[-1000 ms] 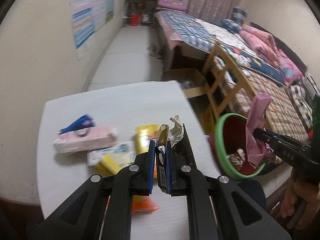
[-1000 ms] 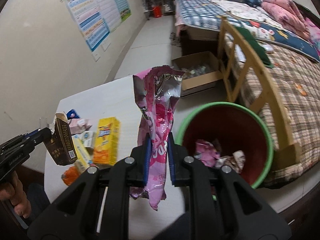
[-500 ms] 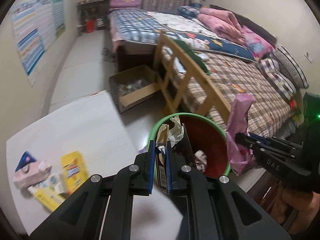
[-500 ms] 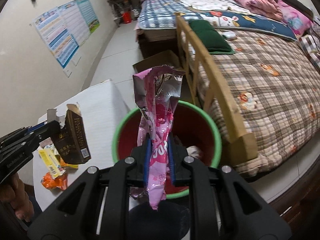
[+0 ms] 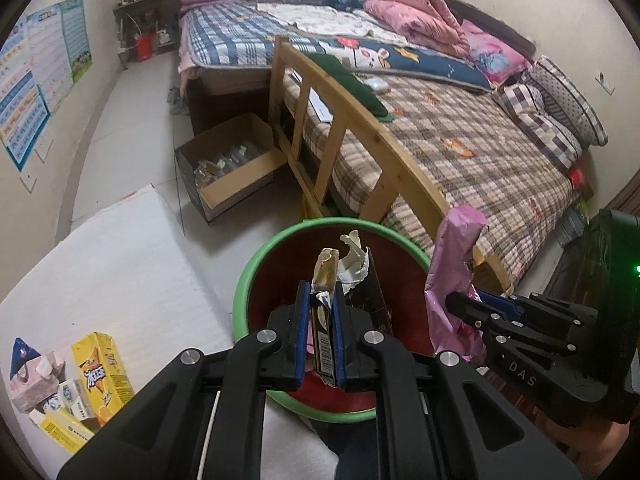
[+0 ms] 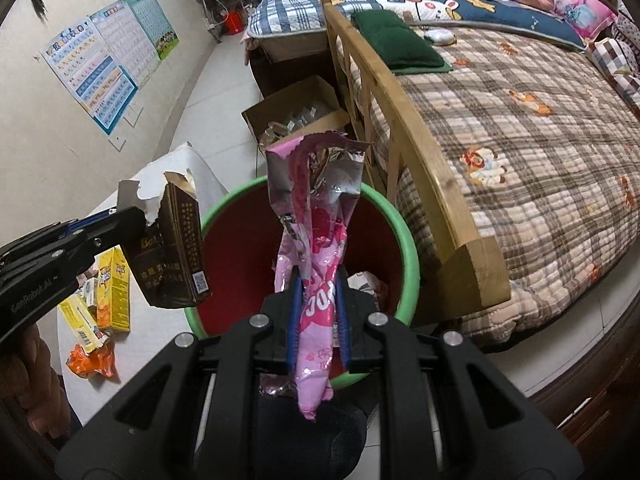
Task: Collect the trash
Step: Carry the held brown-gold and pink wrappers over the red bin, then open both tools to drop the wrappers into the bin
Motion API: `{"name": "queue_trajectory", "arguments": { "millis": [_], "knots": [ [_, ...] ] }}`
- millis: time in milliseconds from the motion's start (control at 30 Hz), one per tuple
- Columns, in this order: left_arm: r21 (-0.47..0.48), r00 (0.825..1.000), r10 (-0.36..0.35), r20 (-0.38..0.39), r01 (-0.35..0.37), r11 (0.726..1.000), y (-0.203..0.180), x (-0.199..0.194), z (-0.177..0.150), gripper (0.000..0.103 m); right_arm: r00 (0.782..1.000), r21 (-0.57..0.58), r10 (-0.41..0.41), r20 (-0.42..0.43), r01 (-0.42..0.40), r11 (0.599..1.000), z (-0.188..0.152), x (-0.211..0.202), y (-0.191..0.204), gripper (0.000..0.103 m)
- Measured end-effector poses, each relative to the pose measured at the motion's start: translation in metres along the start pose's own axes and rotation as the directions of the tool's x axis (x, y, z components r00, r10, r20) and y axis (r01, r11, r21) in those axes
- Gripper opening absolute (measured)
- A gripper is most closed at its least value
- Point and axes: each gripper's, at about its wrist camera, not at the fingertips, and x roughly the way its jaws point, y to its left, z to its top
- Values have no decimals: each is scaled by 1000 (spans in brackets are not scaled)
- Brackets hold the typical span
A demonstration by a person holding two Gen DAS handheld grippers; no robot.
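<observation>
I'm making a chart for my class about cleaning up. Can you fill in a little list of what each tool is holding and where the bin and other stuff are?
left tool: shut on a torn brown carton
right tool: shut on a pink wrapper
bin: red inside, green rim, some trash already in it
position: both items held above the bin
table: yellow boxes and an orange wrapper remain

A torn dark carton is clamped in the left gripper over the green-rimmed red bin. A pink wrapper is pinched by the right gripper at the bin's right edge.
</observation>
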Motion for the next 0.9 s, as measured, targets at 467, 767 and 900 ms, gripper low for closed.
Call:
{"name": "queue_trajectory", "arguments": {
  "millis": [467, 767, 900],
  "knots": [
    [-34, 1000, 3, 28, -2, 999, 14, -4, -2, 83, 999, -27, -43, -8, 43, 999, -4, 5, 11, 81],
    [-97, 994, 82, 77, -74, 992, 53, -45, -18, 95, 999, -59, -30, 16, 31, 998, -7, -8, 38, 96],
    [-140, 989, 115, 92, -102, 985, 79, -68, -35, 95, 1000, -103, -6, 24, 9, 995, -11, -14, 66, 98]
  ]
}}
